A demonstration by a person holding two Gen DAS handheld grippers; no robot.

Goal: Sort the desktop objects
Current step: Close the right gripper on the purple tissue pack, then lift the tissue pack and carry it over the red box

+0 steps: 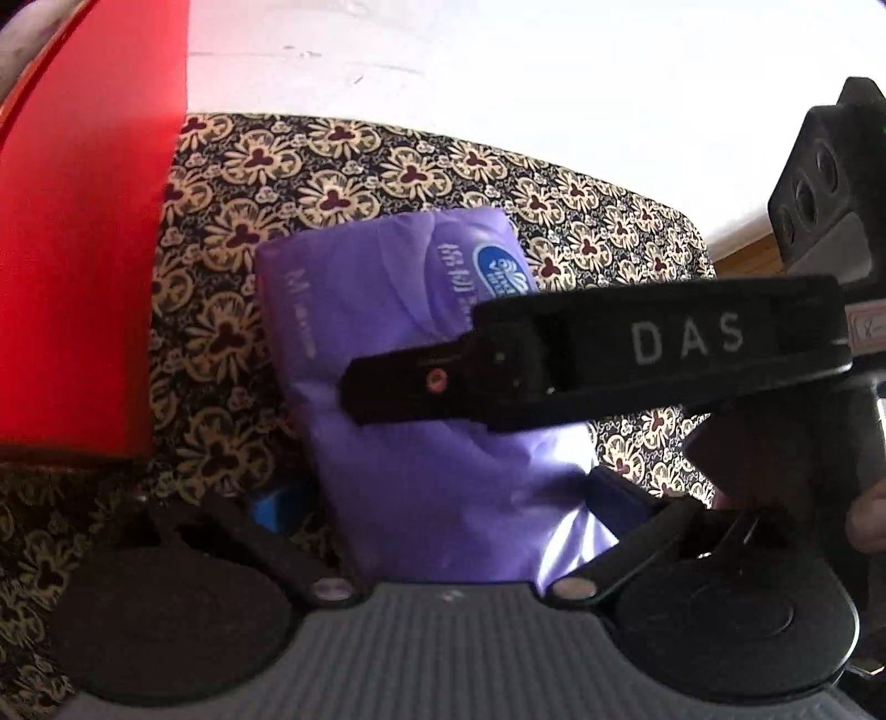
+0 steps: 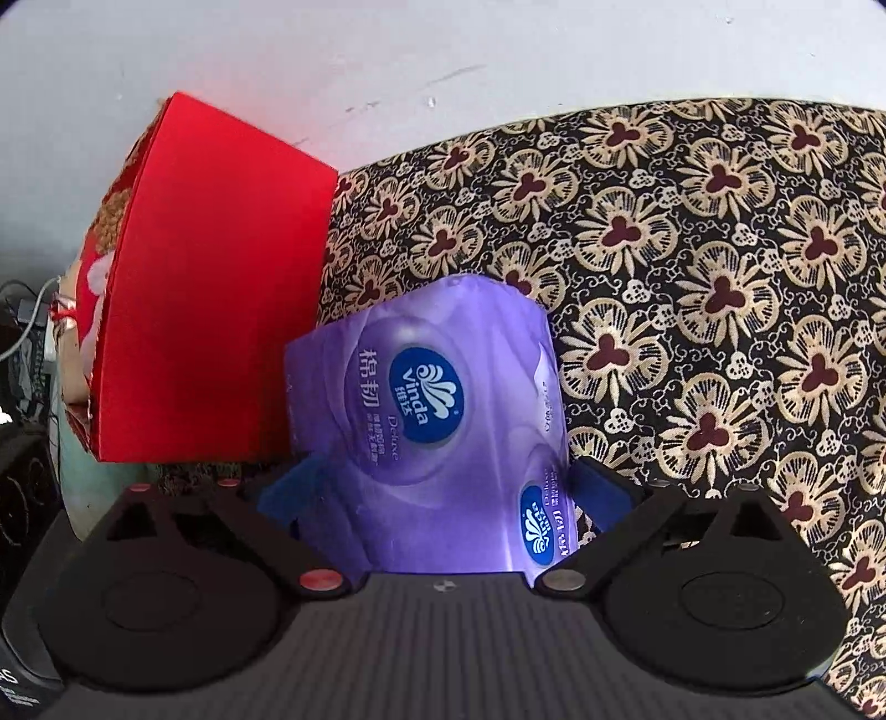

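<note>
Two grippers, one purple tissue pack, patterned cloth.

Nearest me, my left gripper [image 1: 437, 501] has its blue fingers [image 1: 274, 509] closed partway onto the near end of the tissue pack [image 1: 398, 354], one finger on each side. My right gripper [image 2: 443, 490] grips the same pack [image 2: 426, 399] the same way, its fingers [image 2: 601, 487] pressed against the wrapper on both sides, which creases between them. In the left view the black arm of the right gripper [image 1: 609, 360], lettered DAS, lies across the pack and hides its middle. The pack lies lengthwise on the floral tablecloth [image 2: 720, 288], glossy purple with a blue oval logo. Just left of the pack stands a red box [image 2: 216, 299], close beside it; I cannot tell whether they touch. Beyond it is a pale wall [image 2: 443, 50].
</note>
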